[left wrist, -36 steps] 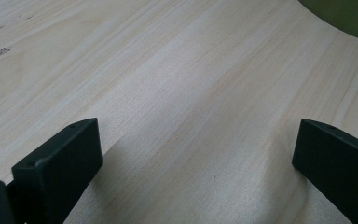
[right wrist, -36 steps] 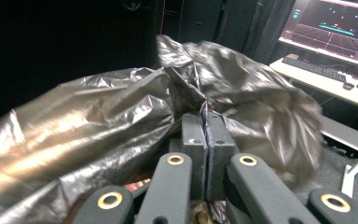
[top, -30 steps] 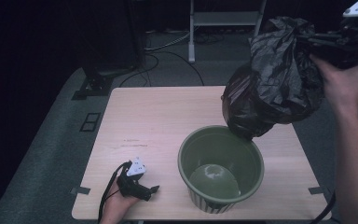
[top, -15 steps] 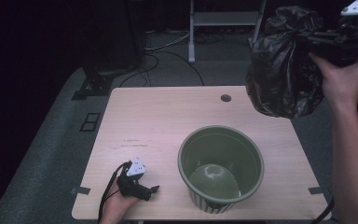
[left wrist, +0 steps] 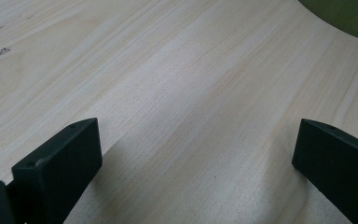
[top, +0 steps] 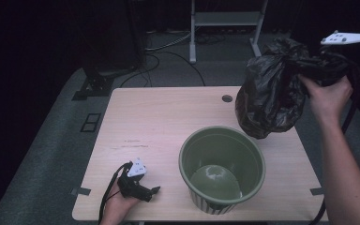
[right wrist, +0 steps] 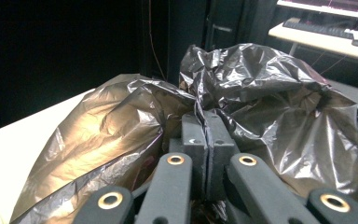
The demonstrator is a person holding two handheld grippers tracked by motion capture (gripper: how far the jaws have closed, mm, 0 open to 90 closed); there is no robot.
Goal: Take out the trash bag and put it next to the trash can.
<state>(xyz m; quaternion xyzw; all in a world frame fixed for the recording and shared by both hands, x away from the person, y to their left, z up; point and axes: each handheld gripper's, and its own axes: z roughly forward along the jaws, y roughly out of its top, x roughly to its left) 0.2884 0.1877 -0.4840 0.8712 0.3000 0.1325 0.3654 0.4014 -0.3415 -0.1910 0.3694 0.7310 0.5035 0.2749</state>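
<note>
Black bin bag (top: 271, 101) hangs off the right gripper (top: 319, 70), held in the air above the far right part of the table (top: 168, 117); its lowest bulge sits just beyond the far rim of the green pot (top: 222, 168), and whether it touches the rim cannot be told from the high view. Right gripper view: jaws pressed together with a pinch of bag film (right wrist: 205, 107) caught between the pads, crumpled plastic billowing to either side and over the top. Person's right hand (top: 330, 96) wraps the gripper body, with the grey three-cornered plate (top: 351, 37) sticking out above it. Pot stands upright on the near right half of the table, mouth open, pale shiny bottom visible inside. Left gripper (top: 145, 190) rests at the near left edge of the table, held in the left hand (top: 117, 204), well apart from the pot. Left gripper view: jaws spread wide, nothing between them but bare wood grain, a sliver of the pot's wall (left wrist: 349, 16) in the upper right corner. Small dark round hole (top: 227, 98) in the tabletop lies just left of the bag.
</note>
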